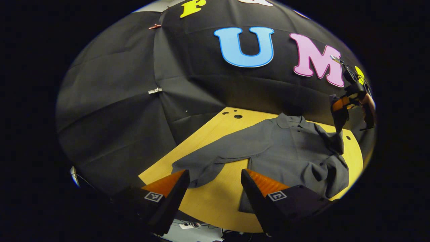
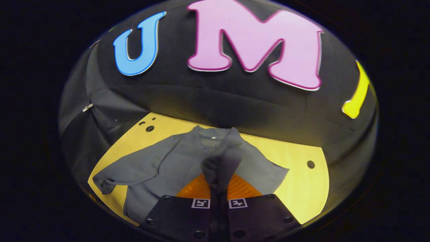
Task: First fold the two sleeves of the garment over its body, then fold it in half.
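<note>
Nearest in the right gripper view, the right gripper point(image 2: 219, 188) has its two fingers pressed together on the cuff end of the right sleeve point(image 2: 223, 159), which rises from between them and drapes back toward the collar point(image 2: 211, 134) of the grey shirt point(image 2: 168, 164). In the left gripper view this same gripper point(image 1: 341, 106) hangs above the shirt's far shoulder with dark cloth dangling from it.

The left gripper point(image 1: 215, 186) hovers with its jaws wide apart and nothing between them, just in front of the cuff of the left sleeve point(image 1: 215, 156), which lies flat and stretched out sideways from the shirt's body.

The shirt lies front up on the yellow-topped table point(image 1: 208, 201), collar toward the booth wall, hem toward the near edge. The lower right part of the body point(image 1: 327, 174) is rumpled.

The step in hand looks like the first sleeve fold. To do it well, I would carry the lifted cuff across the chest, keeping the sleeve taut so that it creases at the shoulder seam, then lower it flat on the body before letting go. Dragging it low risks bunching the already rumpled cloth. The open left gripper is well placed to take its own cuff next.

Count: one shirt, two sleeves (one lifted, one flat), two grippers, one table. Several round holes point(image 2: 310, 164) show in the tabletop beyond the shirt, and metal clips point(image 1: 155, 90) hold the wall cloth.
</note>
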`<state>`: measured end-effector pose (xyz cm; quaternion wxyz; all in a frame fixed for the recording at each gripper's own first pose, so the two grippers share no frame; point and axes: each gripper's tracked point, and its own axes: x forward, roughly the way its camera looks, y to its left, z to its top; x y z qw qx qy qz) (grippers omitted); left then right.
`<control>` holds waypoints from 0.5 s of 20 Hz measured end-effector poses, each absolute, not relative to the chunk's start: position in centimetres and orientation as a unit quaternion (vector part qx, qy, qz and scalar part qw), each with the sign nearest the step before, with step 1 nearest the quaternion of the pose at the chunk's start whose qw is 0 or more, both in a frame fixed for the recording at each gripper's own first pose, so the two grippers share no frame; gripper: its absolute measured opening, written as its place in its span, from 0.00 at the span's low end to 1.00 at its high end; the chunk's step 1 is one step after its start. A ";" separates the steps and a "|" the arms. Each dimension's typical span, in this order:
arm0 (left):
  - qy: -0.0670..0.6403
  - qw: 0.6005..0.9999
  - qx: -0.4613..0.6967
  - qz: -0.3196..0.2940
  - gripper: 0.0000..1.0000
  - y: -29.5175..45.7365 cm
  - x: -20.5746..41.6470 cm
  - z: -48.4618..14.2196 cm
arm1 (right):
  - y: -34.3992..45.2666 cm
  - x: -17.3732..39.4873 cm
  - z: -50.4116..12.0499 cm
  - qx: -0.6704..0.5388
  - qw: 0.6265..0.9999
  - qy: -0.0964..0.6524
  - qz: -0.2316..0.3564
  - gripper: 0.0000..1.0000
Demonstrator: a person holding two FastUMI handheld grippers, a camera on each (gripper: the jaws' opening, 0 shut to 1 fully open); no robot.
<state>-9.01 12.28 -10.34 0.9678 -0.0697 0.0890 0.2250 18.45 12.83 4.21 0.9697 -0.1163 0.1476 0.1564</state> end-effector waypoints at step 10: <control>0.093 0.971 -0.098 0.199 0.96 14.5 -8.6 -10.9 | 25.3 20.5 -3.4 -0.156 0.943 0.197 0.220 0.05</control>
